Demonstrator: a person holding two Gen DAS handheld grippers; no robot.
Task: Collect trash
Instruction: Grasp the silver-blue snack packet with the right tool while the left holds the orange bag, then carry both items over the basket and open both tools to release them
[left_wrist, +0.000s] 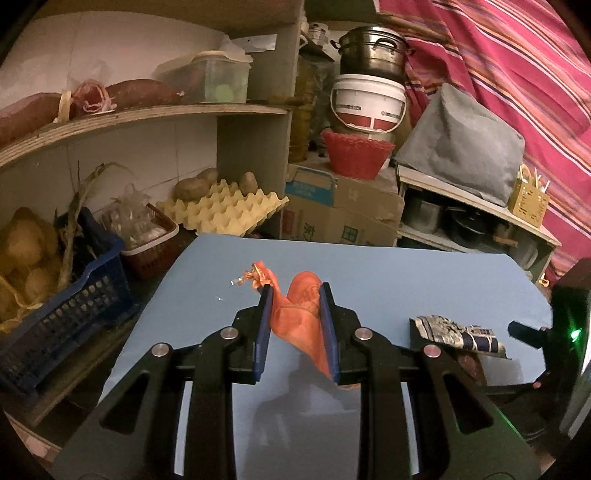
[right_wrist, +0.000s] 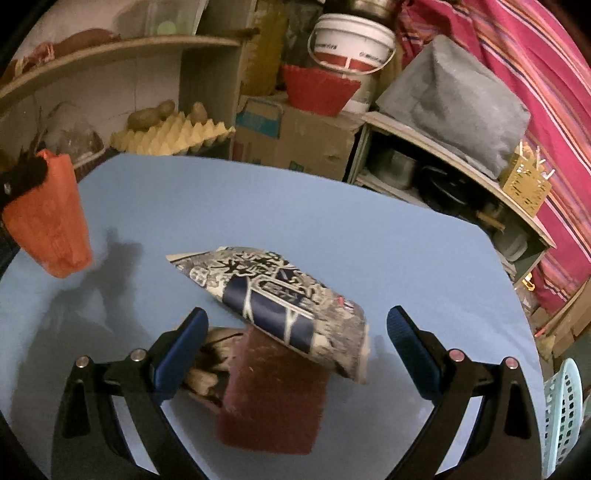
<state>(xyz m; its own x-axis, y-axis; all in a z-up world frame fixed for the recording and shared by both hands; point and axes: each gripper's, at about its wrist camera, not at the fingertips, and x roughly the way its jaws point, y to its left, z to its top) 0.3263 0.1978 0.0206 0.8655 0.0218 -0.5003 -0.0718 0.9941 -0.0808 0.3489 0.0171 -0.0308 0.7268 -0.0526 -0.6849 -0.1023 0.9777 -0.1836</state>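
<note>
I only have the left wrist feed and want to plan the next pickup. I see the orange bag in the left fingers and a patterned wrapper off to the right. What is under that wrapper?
Observer: A dark red scouring pad lies beneath the patterned wrapper, which rests tilted across its top.
Operator: Anything else beside it?
Observer: Yes, a crumpled beige scrap sits against the pad's left side, close to the right gripper's left finger.
Operator: Is the right gripper ready?
Observer: The right gripper is open, its fingers either side of the wrapper, not touching it.
Operator: Where does trash go?
Observer: A pale green perforated basket shows past the blue table at the right edge.
</note>
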